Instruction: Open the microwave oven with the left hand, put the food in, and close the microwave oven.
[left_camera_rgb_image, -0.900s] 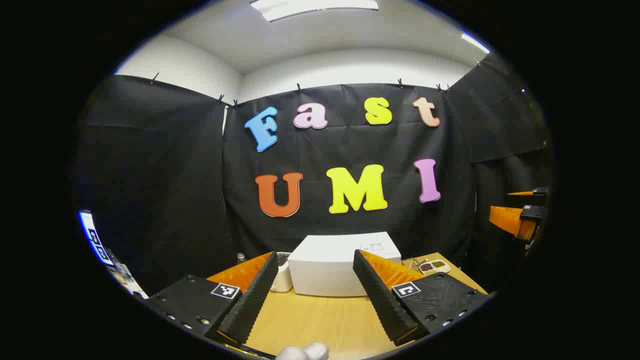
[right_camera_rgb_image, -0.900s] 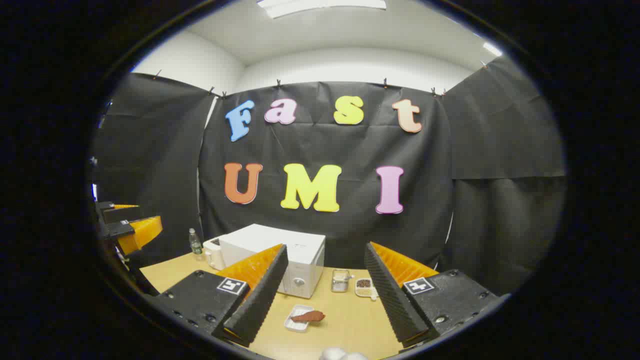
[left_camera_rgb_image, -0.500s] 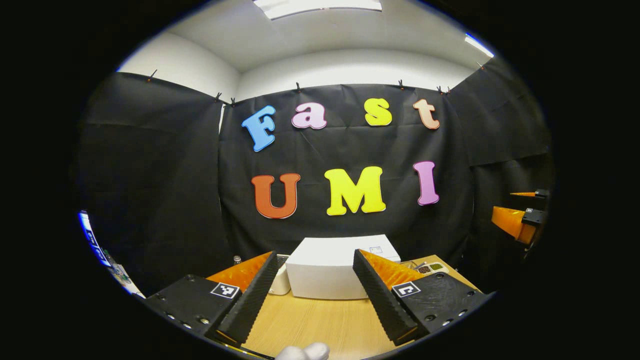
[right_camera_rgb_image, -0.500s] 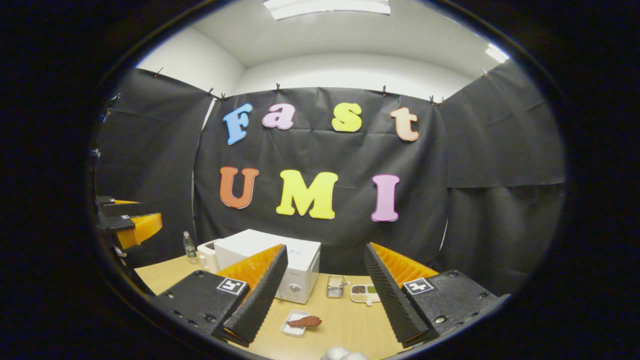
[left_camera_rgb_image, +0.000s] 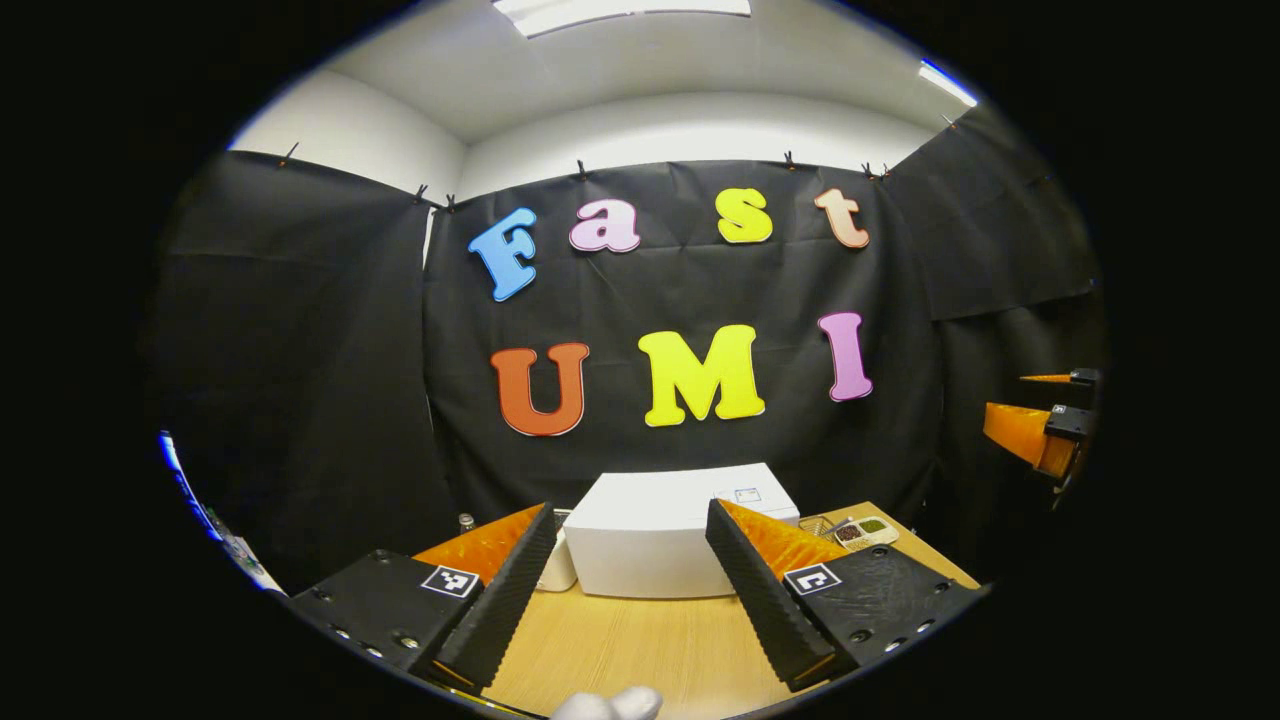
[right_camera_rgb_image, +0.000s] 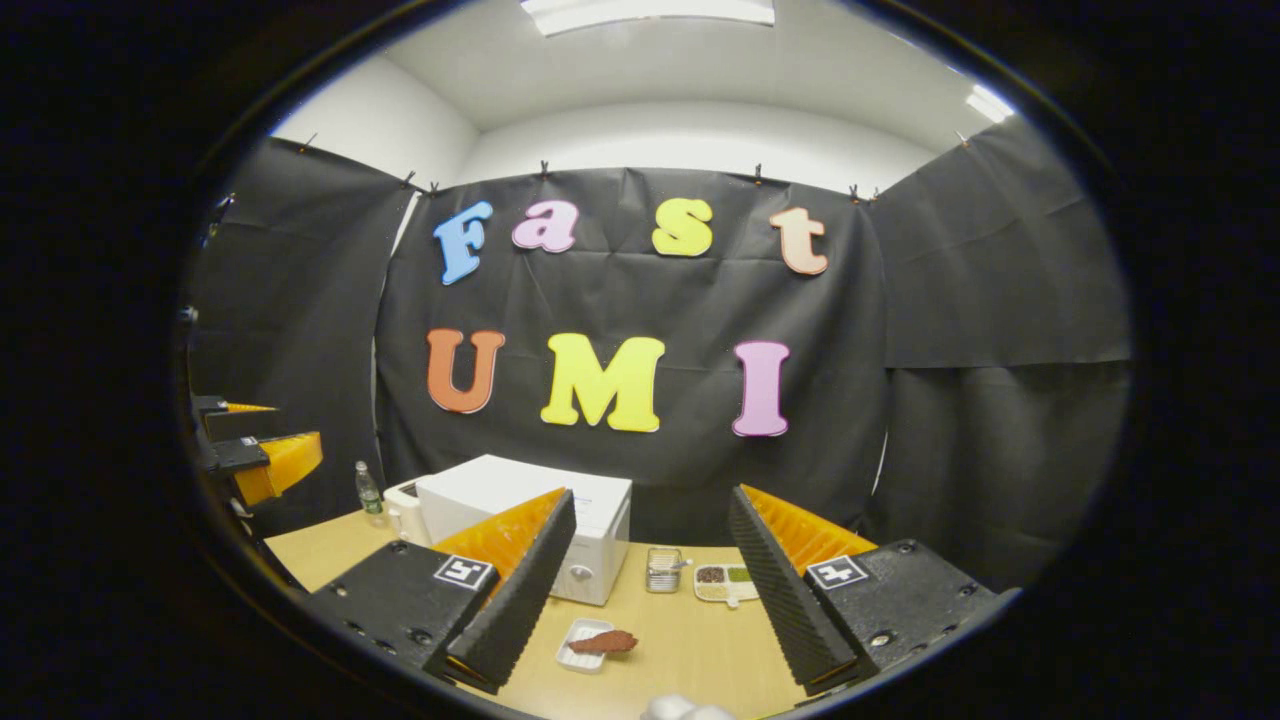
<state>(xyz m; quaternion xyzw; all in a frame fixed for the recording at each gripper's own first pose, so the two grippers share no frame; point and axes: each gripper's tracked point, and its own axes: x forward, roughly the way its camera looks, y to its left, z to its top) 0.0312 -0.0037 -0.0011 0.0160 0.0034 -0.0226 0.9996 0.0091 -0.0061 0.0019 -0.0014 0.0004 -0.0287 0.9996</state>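
Microwave (right_camera_rgb_image: 520, 505) sat shut at lower centre; both wide-spread grippers (left_camera_rgb_image: 630, 590) (right_camera_rgb_image: 650, 590) hung far off, so a hasty reach risked knocking the food (right_camera_rgb_image: 603, 641).

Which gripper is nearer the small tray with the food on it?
Right, though not by a clear margin. In the right gripper view the tray with the food lies just ahead of the open right gripper; the left gripper hangs far off to the side.

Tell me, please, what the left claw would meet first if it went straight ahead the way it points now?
Probably the white microwave oven: it stands straight ahead between the open left claw's fingers, with bare table before it. Depth is unclear, and the aim may pass slightly above its top, toward the booth wall.
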